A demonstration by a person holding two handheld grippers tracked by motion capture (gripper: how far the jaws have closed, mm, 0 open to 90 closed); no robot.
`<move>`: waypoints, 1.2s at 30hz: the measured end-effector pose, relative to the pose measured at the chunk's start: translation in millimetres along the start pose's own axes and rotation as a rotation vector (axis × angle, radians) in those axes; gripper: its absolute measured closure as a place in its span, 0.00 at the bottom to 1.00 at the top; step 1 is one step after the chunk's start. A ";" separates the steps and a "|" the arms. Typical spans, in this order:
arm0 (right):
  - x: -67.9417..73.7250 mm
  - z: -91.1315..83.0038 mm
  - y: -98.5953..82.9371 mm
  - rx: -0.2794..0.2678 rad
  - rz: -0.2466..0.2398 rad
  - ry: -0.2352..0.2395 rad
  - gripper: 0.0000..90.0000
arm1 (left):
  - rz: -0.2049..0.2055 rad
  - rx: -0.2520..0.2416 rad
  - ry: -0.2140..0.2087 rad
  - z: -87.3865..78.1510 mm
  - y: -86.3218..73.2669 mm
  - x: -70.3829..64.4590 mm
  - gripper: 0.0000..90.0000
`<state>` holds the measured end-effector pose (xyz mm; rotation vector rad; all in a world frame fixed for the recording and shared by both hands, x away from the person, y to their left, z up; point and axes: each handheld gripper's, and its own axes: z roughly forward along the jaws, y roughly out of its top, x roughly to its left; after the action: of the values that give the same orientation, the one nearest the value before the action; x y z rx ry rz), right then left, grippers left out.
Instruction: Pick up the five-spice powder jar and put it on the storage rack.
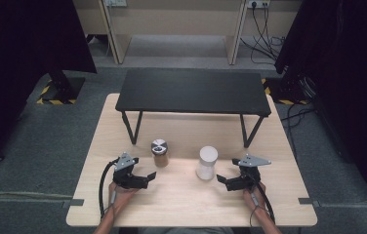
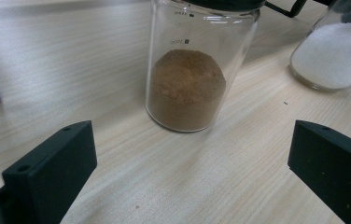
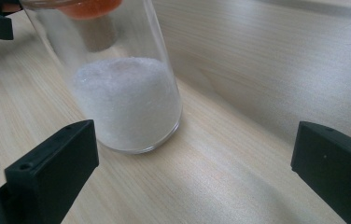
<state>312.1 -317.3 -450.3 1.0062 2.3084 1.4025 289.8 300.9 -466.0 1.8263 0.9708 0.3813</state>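
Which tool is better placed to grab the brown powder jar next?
Left. The left tool is open, facing the brown jar close ahead; the right tool faces the white jar.

Your left gripper sits low over the table, jaws spread wide, pointing right and slightly forward. Your right gripper mirrors it, jaws wide apart, pointing left. Both forearms come in from the near edge, hands wrapped round the handles.

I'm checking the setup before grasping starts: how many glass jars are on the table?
2. The jar of brown powder stands upright ahead of the left gripper; the jar of white powder stands upright ahead of the right gripper. Neither is touched.
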 end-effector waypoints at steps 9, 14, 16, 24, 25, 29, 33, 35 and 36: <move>0.0 0.3 0.5 0.003 -0.001 0.000 0.01 | 0.005 0.002 0.001 0.0 0.3 -0.5 0.00; -0.1 0.2 0.4 0.003 0.000 0.001 0.01 | 0.006 -0.003 0.000 -0.1 -0.4 -0.7 0.00; 0.0 0.3 0.4 0.003 -0.001 0.000 0.01 | 0.003 -0.002 0.003 -0.2 -0.3 -0.8 0.00; -0.4 0.2 0.2 0.002 0.003 0.000 0.01 | -0.023 -0.013 0.002 0.3 0.1 1.5 0.00; -0.3 0.2 0.1 0.001 0.003 0.000 0.01 | -0.021 -0.012 0.006 1.0 1.1 1.0 0.00; -0.1 0.2 0.2 0.002 0.002 -0.001 0.01 | -0.017 -0.015 0.019 7.0 10.2 -0.1 0.00; -0.5 0.3 0.0 0.001 0.003 0.001 0.01 | -0.009 -0.019 0.016 13.8 19.4 -1.5 0.00; -0.6 0.3 -0.1 0.000 0.003 0.001 0.01 | 0.007 -0.010 0.018 18.6 25.6 -5.1 0.00; -0.5 0.3 -0.1 0.001 0.003 0.001 0.01 | 0.011 -0.003 0.018 21.7 28.9 -6.8 0.01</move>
<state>312.6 -317.5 -450.6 1.0096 2.3090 1.4036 312.2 276.9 -449.7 1.8295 0.9721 0.4064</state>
